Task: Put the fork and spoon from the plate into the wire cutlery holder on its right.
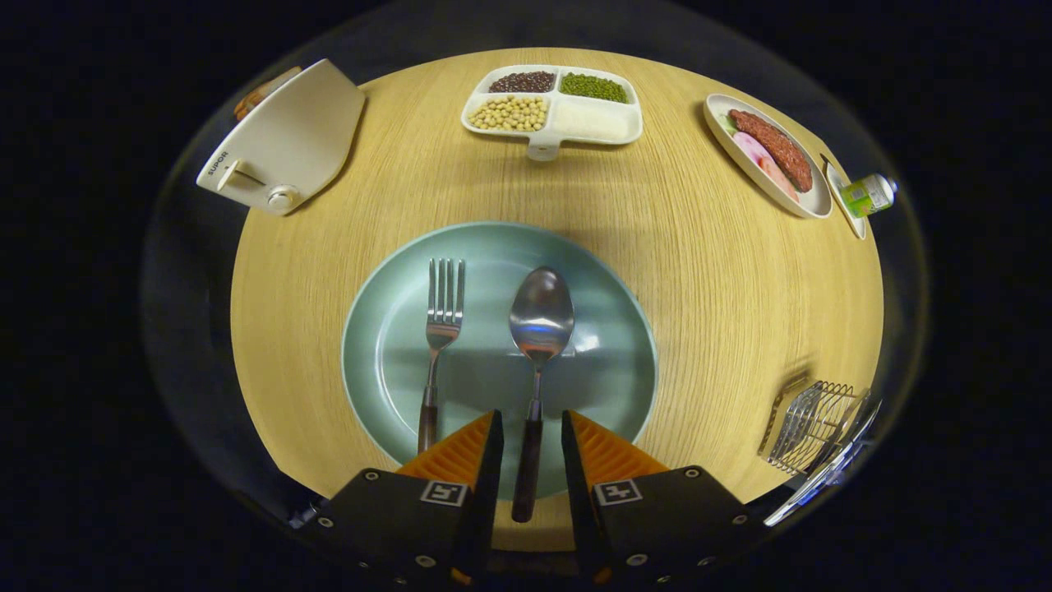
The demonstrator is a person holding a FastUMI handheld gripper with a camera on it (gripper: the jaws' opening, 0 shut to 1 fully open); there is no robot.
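Gripper spread, straddling spoon handle, no contact visible. Fork just beside it on plate. Holder well apart on bench.

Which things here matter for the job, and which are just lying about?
Job: steel fork; steel spoon, handle between the open fingers; pale green plate; wire cutlery holder.
Lying about: divided tray of beans; dish of meat; white appliance; green can.

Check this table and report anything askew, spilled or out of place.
Nothing spilled or damaged. One oddity: the green can lies on its side beyond the meat plate. Fork and spoon lie straight on the plate; the gripper is open astride the spoon's handle.
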